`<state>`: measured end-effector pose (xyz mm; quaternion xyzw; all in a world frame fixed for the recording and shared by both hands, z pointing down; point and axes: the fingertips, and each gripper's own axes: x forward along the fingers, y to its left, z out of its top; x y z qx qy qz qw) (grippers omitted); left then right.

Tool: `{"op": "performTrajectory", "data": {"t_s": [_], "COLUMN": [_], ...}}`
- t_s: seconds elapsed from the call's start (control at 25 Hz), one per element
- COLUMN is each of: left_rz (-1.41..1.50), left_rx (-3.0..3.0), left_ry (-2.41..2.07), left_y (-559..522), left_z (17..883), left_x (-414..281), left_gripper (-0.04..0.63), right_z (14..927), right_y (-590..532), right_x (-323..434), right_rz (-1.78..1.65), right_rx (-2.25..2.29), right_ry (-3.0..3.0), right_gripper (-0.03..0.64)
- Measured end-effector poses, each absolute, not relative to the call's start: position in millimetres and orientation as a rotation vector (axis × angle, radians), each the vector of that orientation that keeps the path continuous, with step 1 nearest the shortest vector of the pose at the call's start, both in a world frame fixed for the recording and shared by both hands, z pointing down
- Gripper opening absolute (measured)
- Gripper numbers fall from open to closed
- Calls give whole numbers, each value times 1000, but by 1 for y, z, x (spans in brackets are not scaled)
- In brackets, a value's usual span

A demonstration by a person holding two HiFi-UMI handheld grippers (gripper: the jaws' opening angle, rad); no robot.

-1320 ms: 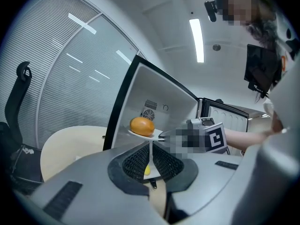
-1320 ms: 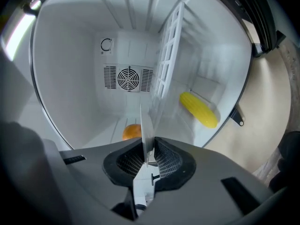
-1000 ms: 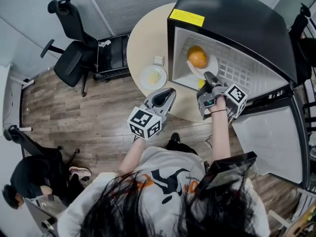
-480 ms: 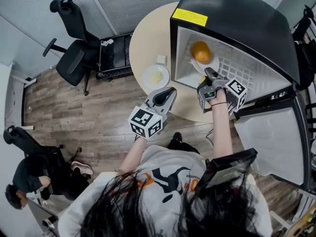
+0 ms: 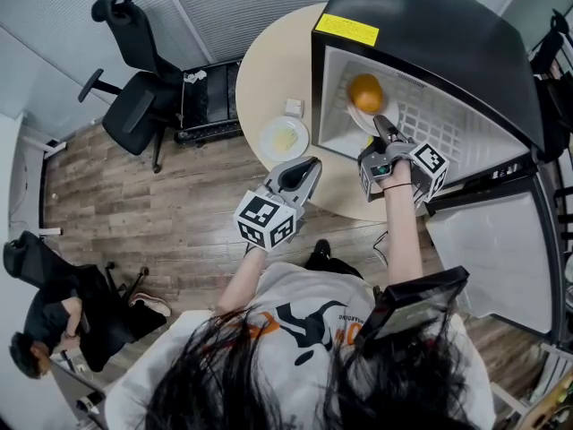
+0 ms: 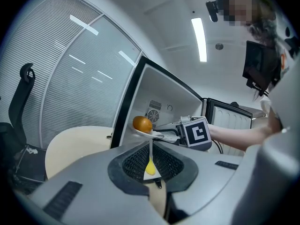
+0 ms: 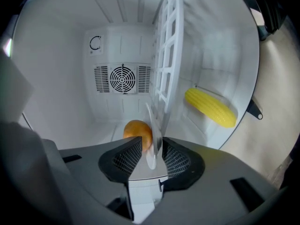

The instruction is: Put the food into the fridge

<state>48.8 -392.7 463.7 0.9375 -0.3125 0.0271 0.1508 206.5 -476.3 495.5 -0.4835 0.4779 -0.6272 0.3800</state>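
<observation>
The right gripper is shown inside the fridge. Its fingers, just opened, are set loosely about the rim of the plate, on which the orange is carried. The left gripper is held above the worktop, fingers apparently closed and empty.

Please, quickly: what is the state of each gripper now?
Left gripper: closed, empty.
Right gripper: jaws have just been opening; plate between them, no longer gripped.

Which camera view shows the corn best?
The right gripper view: the corn lies whole and unobstructed inside the fridge. In the head view and the left gripper view I cannot make it out.
</observation>
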Motion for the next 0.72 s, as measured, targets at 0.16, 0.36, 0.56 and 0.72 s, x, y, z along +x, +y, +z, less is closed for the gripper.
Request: {"op": "performTrajectory", "data": {"t_s": [0.16,0.36,0.56,0.72], "left_rz": [77,76,78,67], "left_rx": [2684,2672,2670,2677], "left_ry": [-908,-922,-926,-925], "left_y": [-394,-393,-390,-386], "left_z": [465,469,470,466], "left_x": [45,38,34,29], "left_gripper": [12,14,14,14], "right_z": [489,490,495,500], "right_y": [-475,-470,-454,-436], "right_x": [208,209,210,211], "right_rz": [-1575,-1565,-1558,-1541], "right_rx": [-1218,-1208,-1221,-1266], "right_ry": [1224,1217,1206,1213], "right_gripper": [178,211,215,215]}}
